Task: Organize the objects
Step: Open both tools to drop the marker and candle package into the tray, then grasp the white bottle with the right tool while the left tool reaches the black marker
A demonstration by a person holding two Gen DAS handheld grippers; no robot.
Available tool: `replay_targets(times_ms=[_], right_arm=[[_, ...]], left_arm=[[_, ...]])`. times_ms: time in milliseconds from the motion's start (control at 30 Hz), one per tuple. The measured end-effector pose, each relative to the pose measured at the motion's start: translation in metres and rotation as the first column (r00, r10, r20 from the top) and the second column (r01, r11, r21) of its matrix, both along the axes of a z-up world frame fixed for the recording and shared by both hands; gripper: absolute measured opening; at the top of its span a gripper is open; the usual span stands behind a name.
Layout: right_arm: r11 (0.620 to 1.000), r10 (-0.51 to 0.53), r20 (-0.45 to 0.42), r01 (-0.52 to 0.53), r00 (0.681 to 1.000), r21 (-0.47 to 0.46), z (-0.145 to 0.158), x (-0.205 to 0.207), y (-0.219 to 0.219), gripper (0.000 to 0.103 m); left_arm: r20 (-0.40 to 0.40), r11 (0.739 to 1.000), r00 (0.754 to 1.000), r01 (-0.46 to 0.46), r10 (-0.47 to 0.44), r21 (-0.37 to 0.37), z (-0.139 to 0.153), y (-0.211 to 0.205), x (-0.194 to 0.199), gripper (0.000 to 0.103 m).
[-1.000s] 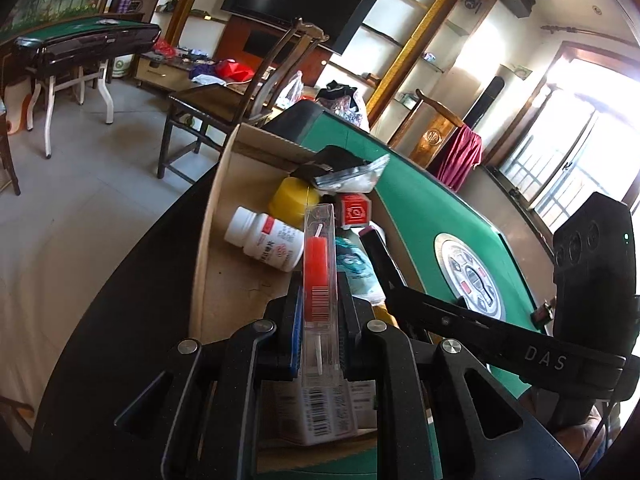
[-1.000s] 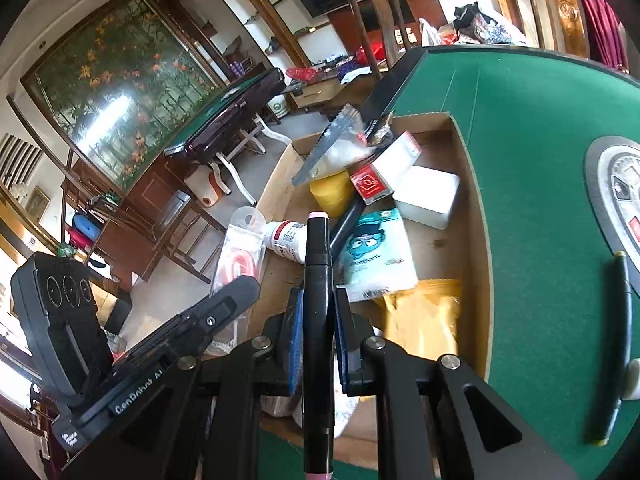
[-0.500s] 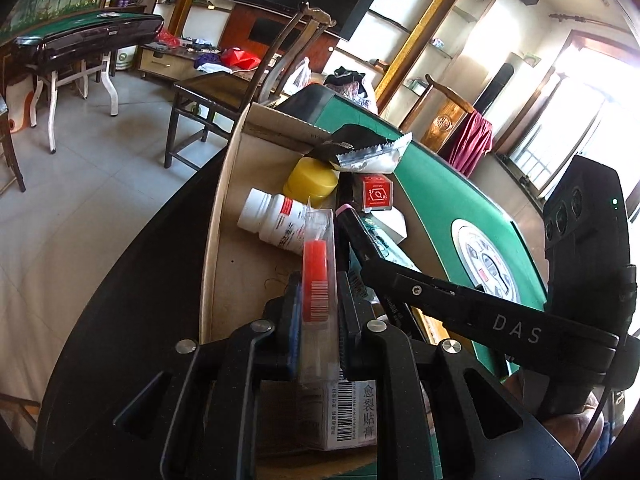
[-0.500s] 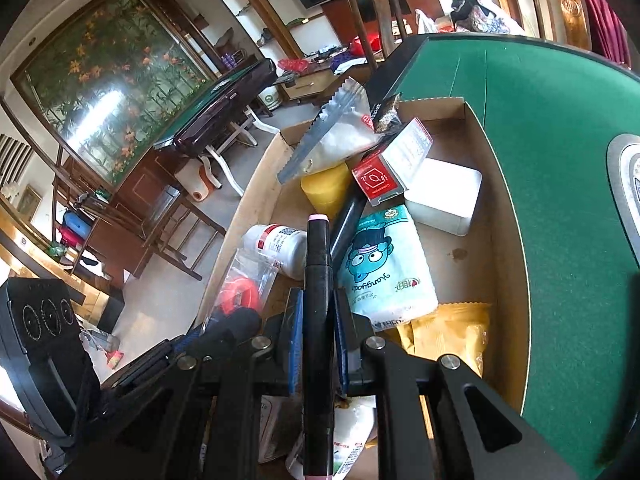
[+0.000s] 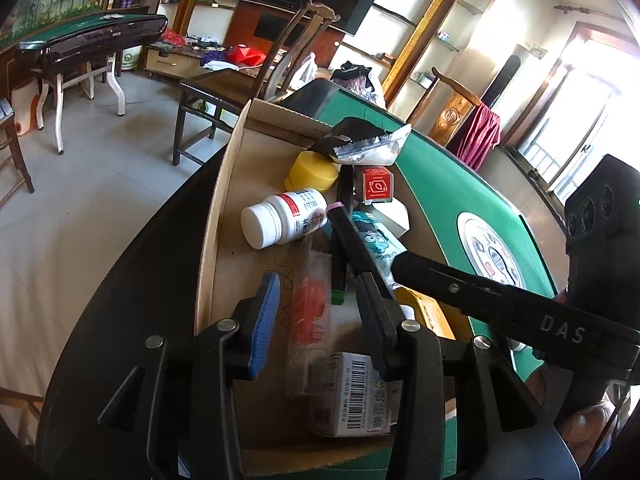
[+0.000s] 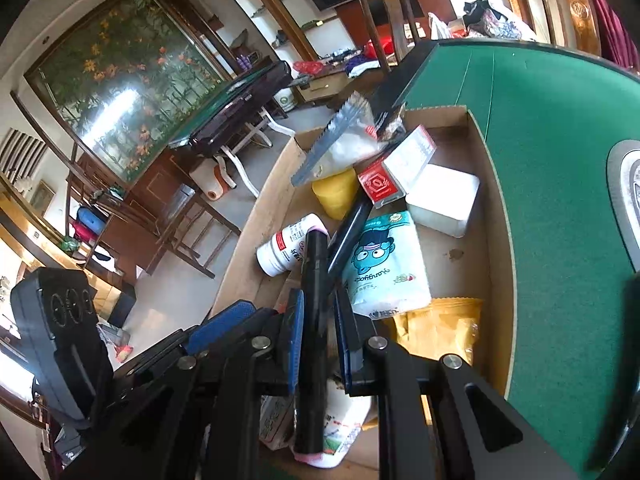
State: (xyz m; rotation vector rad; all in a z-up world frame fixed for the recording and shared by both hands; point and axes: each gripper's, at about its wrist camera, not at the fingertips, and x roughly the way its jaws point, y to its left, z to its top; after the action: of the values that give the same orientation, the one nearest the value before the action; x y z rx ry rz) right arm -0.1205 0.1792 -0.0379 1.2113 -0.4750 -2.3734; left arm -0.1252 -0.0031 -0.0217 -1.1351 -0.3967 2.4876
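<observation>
- Left gripper point(image 5: 316, 312): jaws spread wide over the box point(image 5: 224, 216), nothing between the pads. Clear packet point(image 5: 308, 320) with red contents lies loose below the gap, on the box floor and partly over a barcoded carton point(image 5: 352, 400).
- Right gripper point(image 6: 318, 320): blue pads sit close on either side of a black marker point(image 6: 314, 320); left pad looks to touch it, a thin gap shows on the right, so cannot tell if it is truly pinched. Marker runs lengthwise between the fingers, pink cap tip point(image 6: 316, 229) forward over the box.
- In the left view the marker point(image 5: 352, 240) reaches in from the right, over the tissue pack.
- Box sits on the green counter point(image 6: 560, 160), near its dark edge.
- Box contents, far end: silver foil bag point(image 6: 340, 140) propped on a yellow lid point(image 6: 336, 194); red-and-white carton point(image 6: 396, 172) beside it, touching a white block point(image 6: 444, 200).
- Middle: white pill bottle point(image 5: 284, 220) on its side, cap toward the box wall; tissue pack point(image 6: 384, 260) with cartoon face next to it; a dark pen point(image 6: 350, 236) lies between them.
- Near end: yellow pouch point(image 6: 440, 332) beneath the tissue pack's edge.
- Left gripper body point(image 6: 56, 320) shows at lower left of the right view.
</observation>
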Motion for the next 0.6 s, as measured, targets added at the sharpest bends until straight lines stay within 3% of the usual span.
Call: replay_targets(times_ms=[400, 600], right_arm=[[0.998, -0.028, -0.006, 0.028, 1.000, -0.058, 0.008, 0.024, 0.047, 0.015], [0.996, -0.084, 0.001, 0.084, 0.996, -0.038, 0.008, 0.041, 0.111, 0.015]], left_arm=[[-0.039, 1.000, 0.999, 0.017, -0.018, -0.020, 0.022, 0.028, 0.014, 0.039], [-0.056, 0.994, 0.993, 0.098, -0.100, -0.045, 0.037, 0.064, 0.026, 0.039]])
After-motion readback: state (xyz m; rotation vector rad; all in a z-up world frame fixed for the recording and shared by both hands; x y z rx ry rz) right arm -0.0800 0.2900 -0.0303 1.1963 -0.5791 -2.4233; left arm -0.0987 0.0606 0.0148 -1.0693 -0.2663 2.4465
